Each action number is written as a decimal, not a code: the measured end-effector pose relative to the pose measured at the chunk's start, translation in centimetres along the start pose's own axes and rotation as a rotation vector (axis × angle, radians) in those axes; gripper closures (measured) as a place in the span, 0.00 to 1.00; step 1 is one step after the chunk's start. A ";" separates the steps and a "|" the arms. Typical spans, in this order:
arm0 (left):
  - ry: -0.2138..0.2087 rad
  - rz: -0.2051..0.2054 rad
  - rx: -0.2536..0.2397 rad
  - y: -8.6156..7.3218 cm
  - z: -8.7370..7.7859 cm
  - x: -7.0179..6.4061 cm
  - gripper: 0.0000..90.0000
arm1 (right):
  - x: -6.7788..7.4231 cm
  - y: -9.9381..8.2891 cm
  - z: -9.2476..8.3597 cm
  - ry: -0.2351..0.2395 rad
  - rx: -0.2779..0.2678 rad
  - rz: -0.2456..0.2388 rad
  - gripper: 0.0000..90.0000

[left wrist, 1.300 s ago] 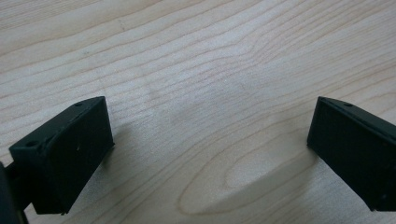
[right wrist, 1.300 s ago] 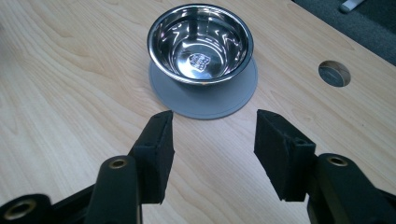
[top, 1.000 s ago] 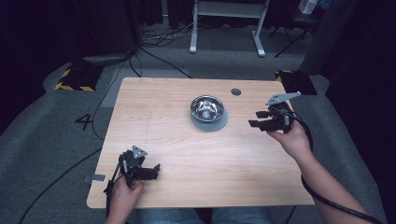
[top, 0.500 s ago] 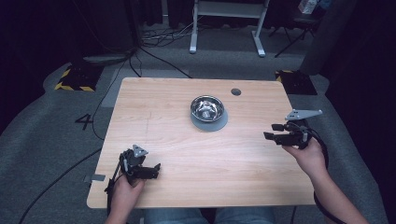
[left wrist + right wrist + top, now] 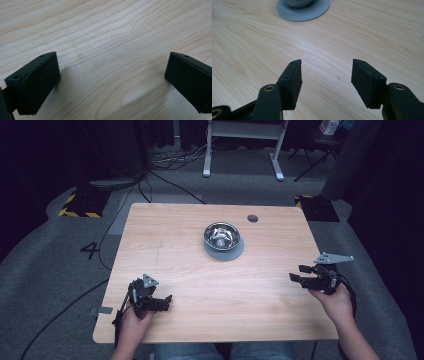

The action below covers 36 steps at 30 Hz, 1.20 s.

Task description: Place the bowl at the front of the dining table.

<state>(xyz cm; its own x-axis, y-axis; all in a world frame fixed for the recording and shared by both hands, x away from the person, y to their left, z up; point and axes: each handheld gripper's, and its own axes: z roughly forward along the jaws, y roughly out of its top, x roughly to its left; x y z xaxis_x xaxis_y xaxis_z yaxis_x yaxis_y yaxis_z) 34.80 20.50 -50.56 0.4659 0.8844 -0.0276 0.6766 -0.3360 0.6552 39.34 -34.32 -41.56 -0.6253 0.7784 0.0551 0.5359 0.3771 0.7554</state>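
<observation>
Both grippers are empty and nothing is in hand yet — this looks like the pause before a reach. The right gripper (image 5: 299,274), jaws apart after just opening wider with nothing between them, hovers near the table's (image 5: 165,245) right edge, facing the bowl (image 5: 222,235) well apart from it. The left gripper (image 5: 167,302) rests at the near left, jaws wide over bare wood. The steel bowl sits on a grey mat (image 5: 312,13) past the table's middle — what it holds is too small to tell. Next, I judge, the right gripper must close in on the rim.

Lots of bare table (image 5: 200,270) between the two grippers, nothing in the way. Just one metal bowl (image 5: 221,235) on a grey mat (image 5: 235,252), far back in the middle.
</observation>
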 end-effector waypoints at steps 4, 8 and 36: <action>0.000 0.000 0.000 0.0 0.0 0.0 0.00 | 0.2 -1.1 0.5 -0.018 0.009 -0.023 0.46; 0.000 -0.001 -0.001 0.0 0.0 0.0 0.00 | 0.0 -2.4 1.3 -0.029 0.030 -0.015 0.45; -0.001 0.002 0.000 0.0 0.0 0.0 0.00 | 0.3 -7.0 5.4 -0.036 0.030 -0.046 0.18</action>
<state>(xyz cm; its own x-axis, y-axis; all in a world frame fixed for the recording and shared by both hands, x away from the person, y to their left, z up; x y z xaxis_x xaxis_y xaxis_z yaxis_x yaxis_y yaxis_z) 34.83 20.49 -50.56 0.4677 0.8835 -0.0271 0.6759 -0.3378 0.6550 38.47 -34.01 -50.42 -0.6291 0.7773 -0.0033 0.5240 0.4273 0.7368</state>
